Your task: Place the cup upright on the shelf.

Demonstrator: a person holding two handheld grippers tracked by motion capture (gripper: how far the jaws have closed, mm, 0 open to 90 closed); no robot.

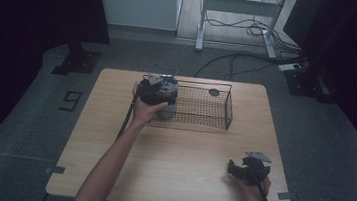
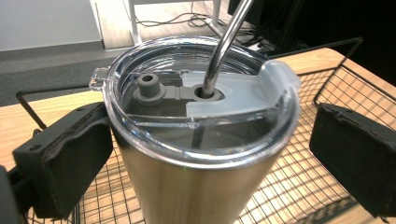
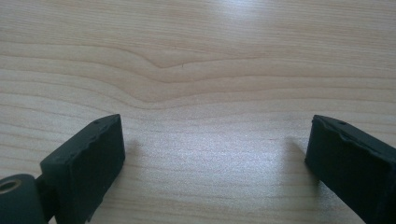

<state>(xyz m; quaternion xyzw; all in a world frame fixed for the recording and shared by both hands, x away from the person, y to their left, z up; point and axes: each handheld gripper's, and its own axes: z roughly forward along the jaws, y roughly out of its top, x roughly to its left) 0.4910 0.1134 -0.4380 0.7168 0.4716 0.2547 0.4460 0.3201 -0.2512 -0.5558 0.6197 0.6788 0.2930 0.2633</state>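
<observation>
A steel tumbler (image 2: 196, 186) with a clear lid (image 2: 243, 93) and a metal straw (image 2: 226, 42) stands upright in the left end of a black wire basket (image 1: 215, 115). My left gripper (image 2: 210, 140) is open around the tumbler just below the lid. Its left jaw is at the tumbler's wall, and its right jaw stands a little off it. In the high view the left gripper (image 1: 160, 89) covers most of the tumbler (image 1: 169, 111). My right gripper (image 3: 215, 154) is open and holds nothing, low over bare wood at the table's front right (image 1: 240, 170).
A small dark round object (image 1: 214, 92) lies in the basket's far right part. The wooden table (image 1: 174, 165) stands on a grey floor, with dark curtains at both sides and cables and a metal frame (image 1: 239, 6) behind.
</observation>
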